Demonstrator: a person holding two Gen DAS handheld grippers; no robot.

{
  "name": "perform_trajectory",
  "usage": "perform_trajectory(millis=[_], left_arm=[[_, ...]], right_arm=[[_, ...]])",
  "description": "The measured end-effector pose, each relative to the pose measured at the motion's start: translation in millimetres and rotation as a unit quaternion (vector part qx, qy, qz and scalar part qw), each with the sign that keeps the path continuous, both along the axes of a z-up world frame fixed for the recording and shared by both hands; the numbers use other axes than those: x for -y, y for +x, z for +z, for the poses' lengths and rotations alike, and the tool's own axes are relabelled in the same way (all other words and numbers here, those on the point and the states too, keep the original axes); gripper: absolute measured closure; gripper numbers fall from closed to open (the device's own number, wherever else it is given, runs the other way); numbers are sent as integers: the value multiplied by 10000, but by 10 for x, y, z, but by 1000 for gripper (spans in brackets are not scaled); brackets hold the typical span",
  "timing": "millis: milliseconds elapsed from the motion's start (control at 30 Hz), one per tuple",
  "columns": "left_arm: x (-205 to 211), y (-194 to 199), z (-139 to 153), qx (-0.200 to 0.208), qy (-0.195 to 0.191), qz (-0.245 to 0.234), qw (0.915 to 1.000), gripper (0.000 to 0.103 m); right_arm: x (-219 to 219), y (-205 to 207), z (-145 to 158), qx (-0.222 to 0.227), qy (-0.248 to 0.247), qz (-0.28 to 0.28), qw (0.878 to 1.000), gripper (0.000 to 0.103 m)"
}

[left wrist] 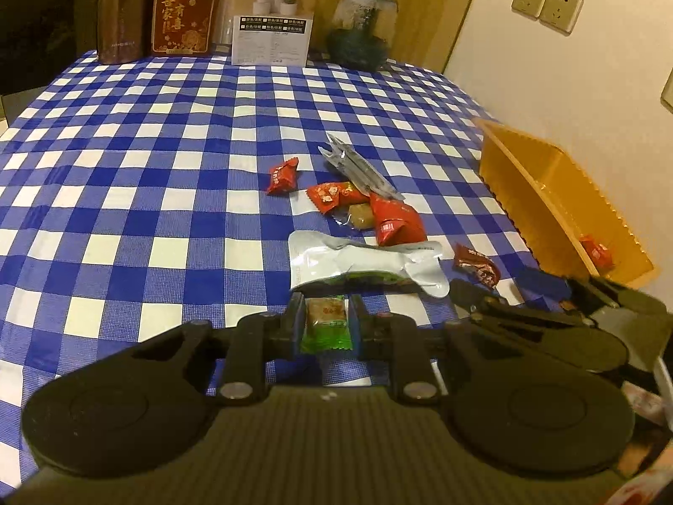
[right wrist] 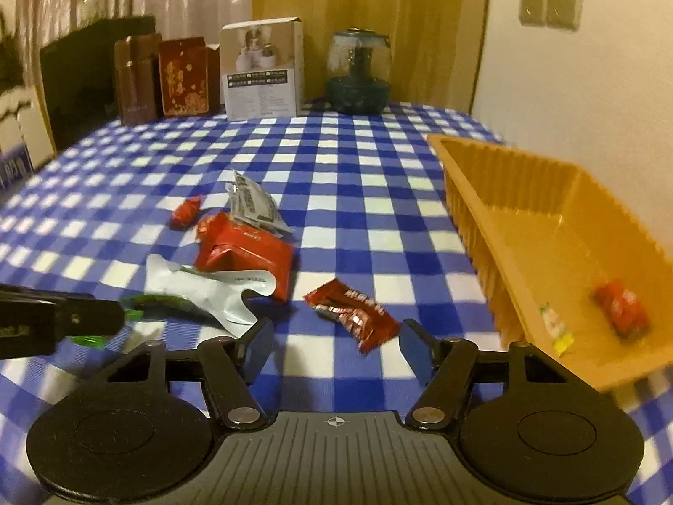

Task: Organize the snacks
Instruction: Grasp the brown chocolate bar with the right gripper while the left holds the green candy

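Note:
My left gripper is shut on a small green-wrapped snack, just in front of a white pouch. Beyond lie red snack packets, a small red candy and silver sachets. My right gripper is open and empty, low over the cloth just behind a dark red wrapper. The orange tray stands to its right and holds a red packet and a small yellow-white sachet. The left gripper shows at the left edge of the right wrist view.
The table has a blue-and-white checked cloth. At its far edge stand a brown tin, a red box, a white carton and a glass jar. A wall runs along the right, behind the tray.

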State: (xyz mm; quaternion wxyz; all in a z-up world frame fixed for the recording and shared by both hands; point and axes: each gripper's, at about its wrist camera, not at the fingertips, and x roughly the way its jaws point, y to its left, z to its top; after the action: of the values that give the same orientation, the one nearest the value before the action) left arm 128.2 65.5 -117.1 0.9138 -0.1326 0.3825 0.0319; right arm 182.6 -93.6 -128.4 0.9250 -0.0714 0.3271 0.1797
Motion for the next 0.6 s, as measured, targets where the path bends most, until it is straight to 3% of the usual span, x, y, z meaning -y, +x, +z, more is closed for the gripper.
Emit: perform_trajectory(millis=[267, 433, 600], left_arm=[[12, 2, -35, -40, -77, -21, 10000, 84], [6, 0, -39, -50, -87, -21, 9999, 84], [-5, -30, -32, -54, -74, 29, 10000, 84]], right_arm=[[-205, 157, -107, 216, -793, 243, 9963, 43], [-187, 322, -114, 17, -630, 240, 9977, 44], [-133, 329, -48, -405, -313, 203, 9985, 60]])
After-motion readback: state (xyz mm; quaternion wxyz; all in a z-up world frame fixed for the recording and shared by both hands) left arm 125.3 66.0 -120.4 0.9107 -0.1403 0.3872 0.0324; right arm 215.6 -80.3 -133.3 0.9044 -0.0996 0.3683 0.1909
